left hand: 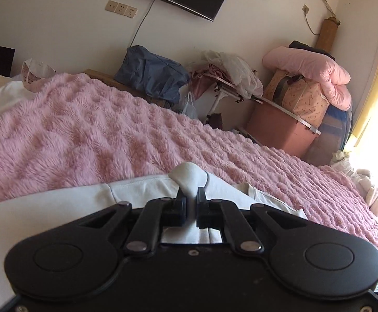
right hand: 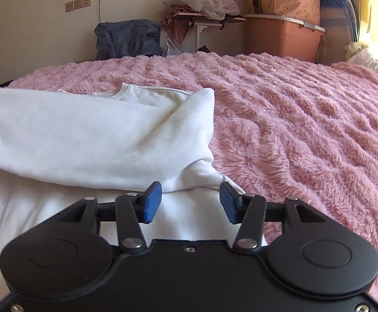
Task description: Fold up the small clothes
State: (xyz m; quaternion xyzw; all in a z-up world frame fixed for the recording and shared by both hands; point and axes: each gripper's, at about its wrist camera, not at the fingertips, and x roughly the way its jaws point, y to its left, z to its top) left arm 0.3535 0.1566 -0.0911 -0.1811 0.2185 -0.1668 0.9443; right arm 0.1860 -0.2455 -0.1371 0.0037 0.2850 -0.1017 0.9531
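Observation:
A white sweatshirt point(right hand: 98, 135) lies on the pink fluffy blanket point(right hand: 293, 119), one sleeve folded across its body, the neckline at the far side. My right gripper point(right hand: 190, 201) is open, low over the garment's near right edge, with blue pads point(right hand: 152, 200) on either side of a fold. In the left wrist view the same white sweatshirt point(left hand: 58, 205) spreads under my left gripper point(left hand: 191, 197), which is shut on a pinched-up bunch of its white fabric point(left hand: 189, 175).
The pink blanket point(left hand: 111, 130) covers the whole bed. Beyond the far edge stand a blue bag point(right hand: 129, 37), a small folding table with clothes point(right hand: 202, 13), a pink storage bin point(right hand: 282, 36) and stacked bedding. More white cloth point(left hand: 1, 96) lies at the far left.

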